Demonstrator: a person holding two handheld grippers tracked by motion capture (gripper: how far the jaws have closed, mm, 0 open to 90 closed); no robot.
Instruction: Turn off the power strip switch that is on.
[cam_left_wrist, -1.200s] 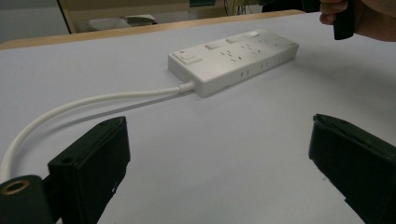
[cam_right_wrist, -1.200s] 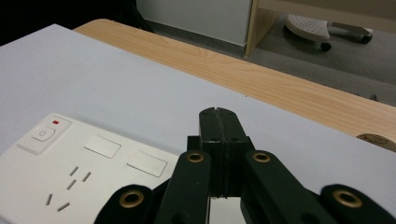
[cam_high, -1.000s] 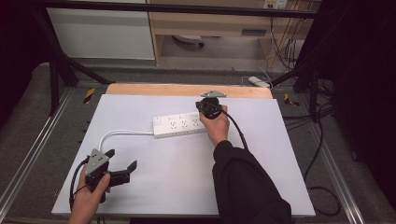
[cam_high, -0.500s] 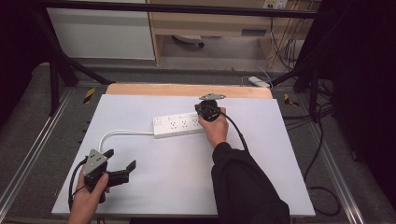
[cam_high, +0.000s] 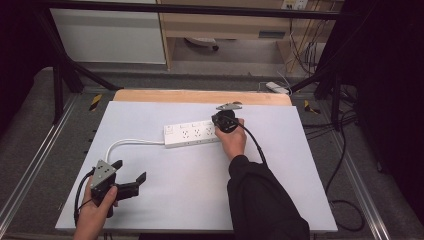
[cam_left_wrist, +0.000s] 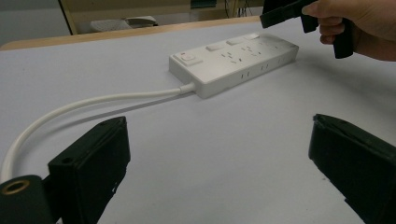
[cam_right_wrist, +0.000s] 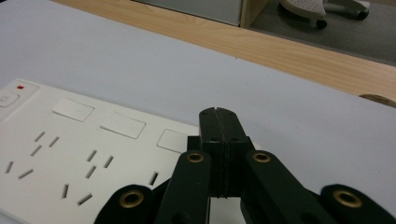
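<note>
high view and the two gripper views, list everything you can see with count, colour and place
power strip: 1, white, middle of the mat, far half
cord: 1, white, runs from the strip's left end and curves toward the near left
mat: 1, pale grey, covers the table
table: 1, light wood, edge showing at the far side
left gripper: 1, black, near left corner, fingers apart, holding nothing
right gripper: 1, black, over the strip's right end, fingers together
</note>
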